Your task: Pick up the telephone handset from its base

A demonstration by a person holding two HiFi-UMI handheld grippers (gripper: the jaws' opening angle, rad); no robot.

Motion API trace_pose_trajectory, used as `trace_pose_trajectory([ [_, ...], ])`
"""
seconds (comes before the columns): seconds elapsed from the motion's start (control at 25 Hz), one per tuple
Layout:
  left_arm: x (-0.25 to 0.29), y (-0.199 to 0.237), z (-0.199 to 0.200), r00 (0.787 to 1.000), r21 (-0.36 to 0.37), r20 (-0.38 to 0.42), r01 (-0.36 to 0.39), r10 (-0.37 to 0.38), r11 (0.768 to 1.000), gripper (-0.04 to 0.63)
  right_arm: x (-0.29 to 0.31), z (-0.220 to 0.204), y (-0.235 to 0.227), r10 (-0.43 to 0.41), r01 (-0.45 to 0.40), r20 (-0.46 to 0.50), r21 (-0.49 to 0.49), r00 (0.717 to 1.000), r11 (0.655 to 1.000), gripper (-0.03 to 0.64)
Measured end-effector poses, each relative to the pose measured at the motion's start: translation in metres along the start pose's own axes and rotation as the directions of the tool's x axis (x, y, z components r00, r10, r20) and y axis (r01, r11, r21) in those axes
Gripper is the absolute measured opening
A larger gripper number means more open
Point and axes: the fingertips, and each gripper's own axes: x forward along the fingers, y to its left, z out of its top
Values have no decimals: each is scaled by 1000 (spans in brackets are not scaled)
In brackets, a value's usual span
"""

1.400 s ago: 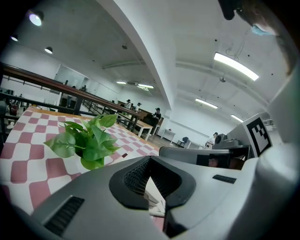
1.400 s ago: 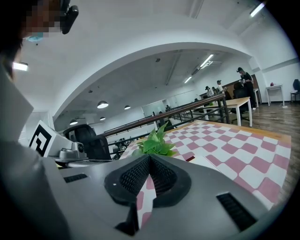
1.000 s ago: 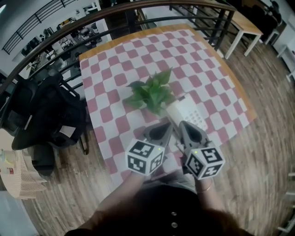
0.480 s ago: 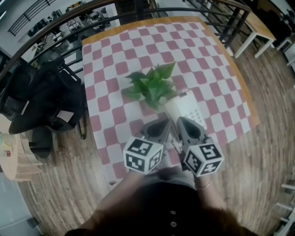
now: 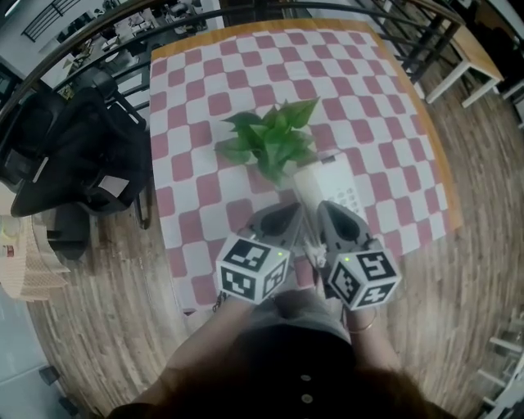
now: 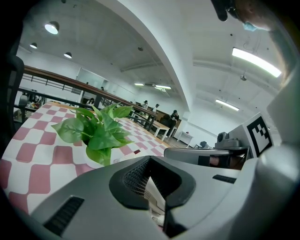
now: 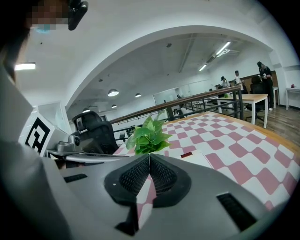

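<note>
A white telephone with a keypad lies on the red-and-white checked tablecloth, just right of a green potted plant. Its handset rests on the base. Both grippers hover side by side at the table's near edge, pointing at the telephone. My left gripper is shut and holds nothing, and my right gripper is also shut and empty, its tip just short of the telephone's near end. In the right gripper view the telephone shows past the closed jaws. The plant stands beyond the left gripper.
A black office chair with a dark bag stands left of the table. A dark railing runs behind it, with a wooden table at the far right. Wooden floor surrounds the table. The person's arms and torso fill the bottom.
Both grippers have edged a little closer to the telephone, the right one slightly lower. The head view has shifted, so the table sits higher in the frame. Both jaws stay shut.
</note>
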Motion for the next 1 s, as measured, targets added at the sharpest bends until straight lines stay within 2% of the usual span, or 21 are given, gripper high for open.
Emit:
trace_pose_trajectory([
  [0.2, 6, -14, -14, 999, 47, -37, 22, -20, 999, 6, -2, -11, -7, -7, 6, -42, -24, 999, 1000, 11],
  [0.4, 9, -5, -19, 999, 17, -32, -5, 5, 1000, 6, 5, -20, -12, -10, 3, -76, -91, 997, 996, 11],
  [0.72, 15, 5, -33, 998, -29, -42, -40, 39, 999, 6, 14, -35, -20, -6, -4, -112, -83, 994, 997, 15],
  [0.88, 22, 5, -38, 998, -30, -48, -36, 34, 999, 6, 20, -40, -23, -8, -5, -129, -98, 992, 995, 79],
  [1.0, 26, 6, -45, 997, -30, -62, -40, 39, 999, 6, 25, -43, -25, -10, -6, -144, -112, 990, 994, 102],
])
